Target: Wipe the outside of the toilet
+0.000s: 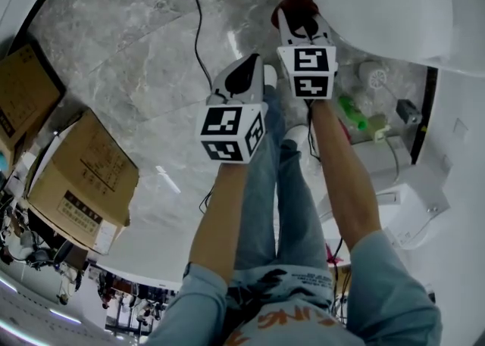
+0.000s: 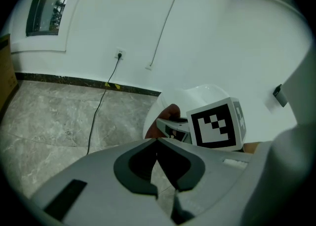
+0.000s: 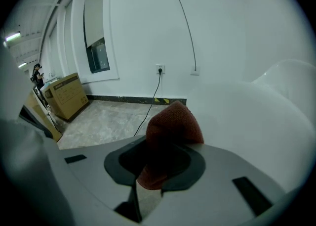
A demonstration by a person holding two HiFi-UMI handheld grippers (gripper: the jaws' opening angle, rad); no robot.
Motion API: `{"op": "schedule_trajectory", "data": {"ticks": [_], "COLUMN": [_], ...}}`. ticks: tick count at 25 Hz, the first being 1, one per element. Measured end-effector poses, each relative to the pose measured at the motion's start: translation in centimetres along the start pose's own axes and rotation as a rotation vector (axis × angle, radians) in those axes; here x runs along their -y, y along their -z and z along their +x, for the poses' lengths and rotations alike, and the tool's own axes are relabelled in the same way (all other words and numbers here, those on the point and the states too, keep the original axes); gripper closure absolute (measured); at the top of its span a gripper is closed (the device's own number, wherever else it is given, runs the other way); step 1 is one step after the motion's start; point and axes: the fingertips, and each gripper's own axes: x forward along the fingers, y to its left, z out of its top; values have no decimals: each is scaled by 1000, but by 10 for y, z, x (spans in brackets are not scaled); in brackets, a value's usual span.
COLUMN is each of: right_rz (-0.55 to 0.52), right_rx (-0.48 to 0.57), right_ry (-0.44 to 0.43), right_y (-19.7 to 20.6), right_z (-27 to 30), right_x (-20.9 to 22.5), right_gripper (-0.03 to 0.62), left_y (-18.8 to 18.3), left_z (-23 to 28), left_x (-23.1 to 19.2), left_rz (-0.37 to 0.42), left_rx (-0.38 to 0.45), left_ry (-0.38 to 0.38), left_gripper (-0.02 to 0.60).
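Toilet (image 1: 379,4), white, sits top right in the head view on a glossy grey marble floor (image 1: 136,57). The right gripper (image 1: 299,15) holds a red-brown cloth (image 1: 295,2) against its outer shell; the left gripper (image 1: 248,64) hangs beside. Cardboard boxes (image 1: 83,178) stand well apart.
Left gripper view: jaws together, nothing between.
Right gripper view: jaws clamped on the cloth.
Judged: a wiping stroke is in hand; the next move needs steady pressure along the curve.

Grey marble floor (image 1: 151,57), glossy; white walls (image 3: 138,22) above a dark skirting (image 3: 123,100); a window (image 3: 98,54) in a white frame; a socket (image 3: 159,68) with a black cable (image 1: 199,30) trailing over the floor; cardboard boxes (image 1: 83,182) at the side; a strip light (image 3: 12,36) overhead.
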Motion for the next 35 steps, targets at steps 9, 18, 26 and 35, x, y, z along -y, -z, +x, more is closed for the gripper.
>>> {"op": "schedule_trajectory", "data": {"ticks": [9,18,26,35], "right_rz": [-9,12,109,226], "right_rx": [6,29,1,-34], "right_ry": [-32,-109,-13,100], "right_y": [-20,18,99,180], "right_z": [20,-56,-119,-188], "right_x": [-10,-10,42,131], "right_gripper": [520,520,520,520], "left_y": [-20,9,50,101], "left_z": [15,30,56,79], "left_x": [-8,22,93,201], "left_rz": [-6,14,129,282], "left_rx": [2,-62,-151,-210], "left_ry": [19,70,134,201], "left_gripper": [588,588,588,588]}}
